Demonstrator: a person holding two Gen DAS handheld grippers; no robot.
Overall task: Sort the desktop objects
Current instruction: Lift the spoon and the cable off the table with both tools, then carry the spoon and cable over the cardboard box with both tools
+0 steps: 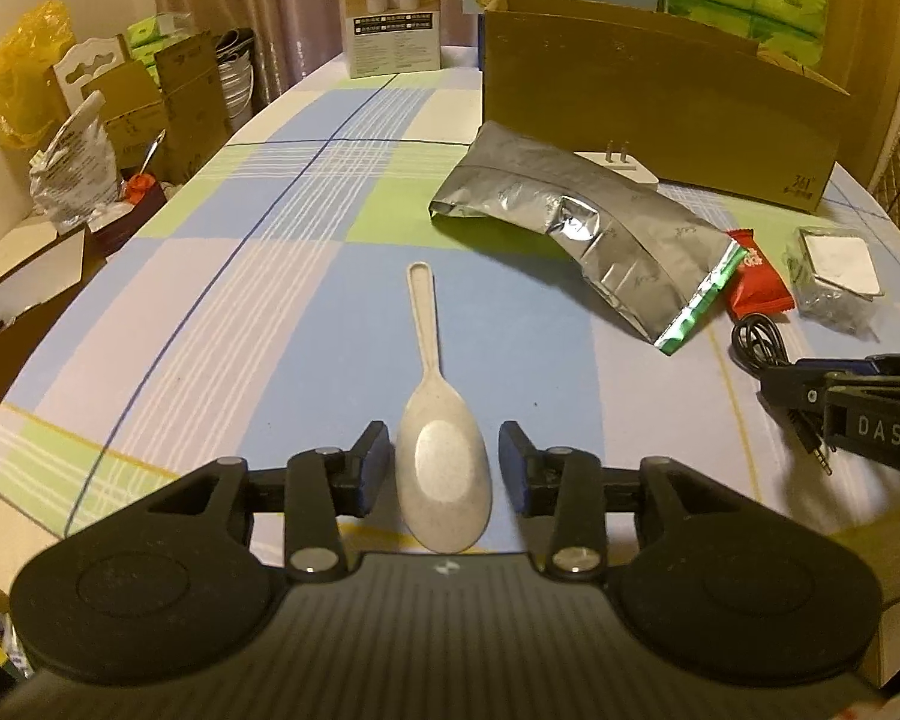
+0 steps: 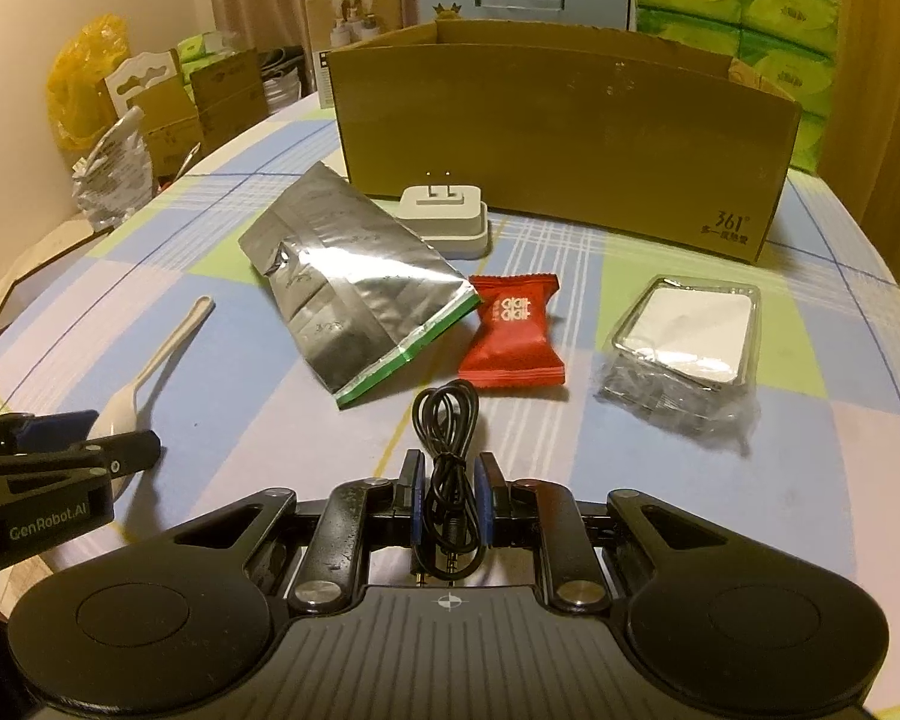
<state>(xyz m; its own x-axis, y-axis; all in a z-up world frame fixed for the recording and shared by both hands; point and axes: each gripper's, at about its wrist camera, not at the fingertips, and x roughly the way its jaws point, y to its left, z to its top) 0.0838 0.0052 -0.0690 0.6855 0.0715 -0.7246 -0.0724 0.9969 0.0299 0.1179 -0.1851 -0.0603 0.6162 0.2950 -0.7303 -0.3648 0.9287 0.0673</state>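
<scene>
The left gripper [image 1: 444, 468] hung low over the checked tablecloth [image 1: 258, 276] with its jaws apart, the bowl of a pale spoon [image 1: 443, 474] lying between the blue pads [image 1: 373, 468] with a small gap on either side; the spoon lay flat on the cloth, handle pointing away toward the far end of the table. The right gripper [image 2: 447, 504] had its jaws drawn together, clamped on a coiled black cable [image 2: 447, 438], whose loop stuck out ahead of the fingertips while its plugs showed back near the gripper body. Beyond the cable lay a red candy packet [image 2: 513, 339], with a silver foil bag [image 2: 354, 282] just to its left, the bag's green-edged end nearly touching the packet. A clear plastic box [image 2: 687, 348] with a white top sat to the right of the candy, well apart from it. A white charger [image 2: 444, 213] rested prongs up against the front wall of an open cardboard box [image 2: 564, 150], partly behind the foil bag.
</scene>
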